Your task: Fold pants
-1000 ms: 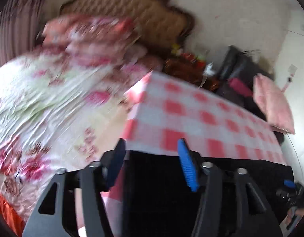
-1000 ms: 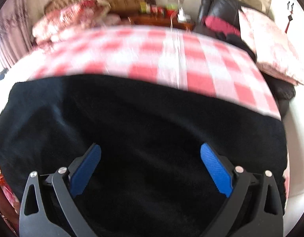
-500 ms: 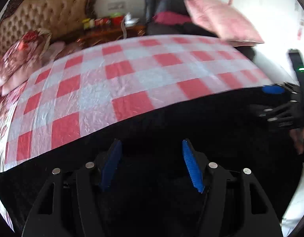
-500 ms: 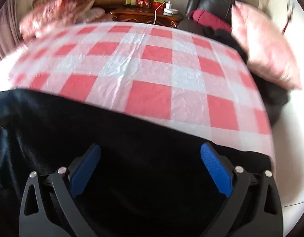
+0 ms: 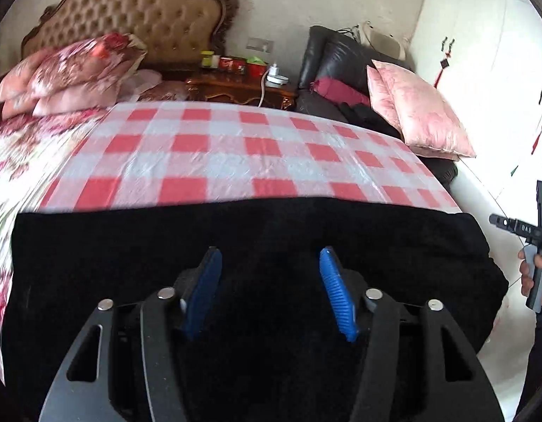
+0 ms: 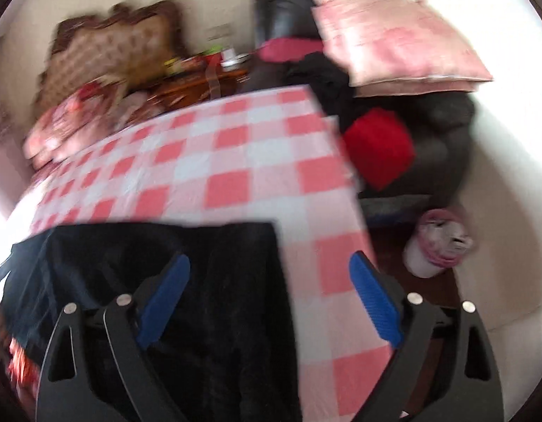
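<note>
Black pants (image 5: 235,246) lie flat across the near part of a red-and-white checked cloth (image 5: 235,154). My left gripper (image 5: 271,292) is open and empty, hovering over the middle of the pants. In the right wrist view, the pants (image 6: 165,281) fill the lower left, with their right edge on the checked cloth (image 6: 256,161). My right gripper (image 6: 267,299) is wide open and empty, over the pants' right edge. The right gripper's body also shows at the far right of the left wrist view (image 5: 538,246), held in a hand.
A floral bed (image 5: 21,154) with pillows (image 5: 70,74) and a tufted headboard (image 5: 137,10) lies to the left. A wooden nightstand (image 5: 239,88) stands behind. A black sofa (image 6: 439,133) with pink cushions (image 5: 422,116) and a red cloth (image 6: 376,144) is on the right. A small bin (image 6: 436,246) stands on the floor.
Both views swung. My left gripper moved back toward the middle of the pants. My right gripper moved right, past the pants' right edge. Both stayed open.
</note>
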A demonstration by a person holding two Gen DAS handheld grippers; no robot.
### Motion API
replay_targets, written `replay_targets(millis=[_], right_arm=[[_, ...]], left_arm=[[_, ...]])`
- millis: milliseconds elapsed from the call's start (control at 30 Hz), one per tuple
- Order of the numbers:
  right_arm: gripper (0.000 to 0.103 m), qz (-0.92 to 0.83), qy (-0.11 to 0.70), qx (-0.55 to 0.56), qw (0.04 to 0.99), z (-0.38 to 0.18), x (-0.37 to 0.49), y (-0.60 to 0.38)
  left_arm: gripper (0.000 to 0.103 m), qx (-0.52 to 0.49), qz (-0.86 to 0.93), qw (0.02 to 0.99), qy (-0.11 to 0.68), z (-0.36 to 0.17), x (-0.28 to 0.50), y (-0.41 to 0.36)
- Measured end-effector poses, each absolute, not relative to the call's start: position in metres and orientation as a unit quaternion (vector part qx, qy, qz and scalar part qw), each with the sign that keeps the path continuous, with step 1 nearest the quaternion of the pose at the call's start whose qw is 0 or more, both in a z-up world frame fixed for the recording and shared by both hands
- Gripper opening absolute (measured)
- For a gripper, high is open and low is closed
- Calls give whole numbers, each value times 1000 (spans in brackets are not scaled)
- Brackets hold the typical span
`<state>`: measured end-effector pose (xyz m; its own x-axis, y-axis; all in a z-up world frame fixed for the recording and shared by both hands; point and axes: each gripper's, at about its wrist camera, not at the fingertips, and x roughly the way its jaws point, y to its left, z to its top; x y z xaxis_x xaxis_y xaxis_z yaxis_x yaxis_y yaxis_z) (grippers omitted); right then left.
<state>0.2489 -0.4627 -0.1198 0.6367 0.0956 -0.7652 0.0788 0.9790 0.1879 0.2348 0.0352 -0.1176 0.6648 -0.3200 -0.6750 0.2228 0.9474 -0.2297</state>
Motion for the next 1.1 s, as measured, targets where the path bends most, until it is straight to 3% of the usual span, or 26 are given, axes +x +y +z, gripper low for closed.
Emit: replay_targets(millis=[100,333,533,800,1100], right_arm=[[81,-26,469,42,882,-145,260,-456],[82,-104,443,44,889,-149,272,-466],[83,-58,392,105,912,-107,261,-432],[85,151,435,44,887,-112,276,-224],[85,233,454,-81,856,-127,275,-31]], left_arm=[[48,-82,-131,906,395,-125,222,53],[47,-155,-6,910,384,-123,175,146],[45,-183,86,905,375,-120,128,225],[45,-95,135,889,427,-159,87,238],[46,-255,40,893,369,-171,35,280]])
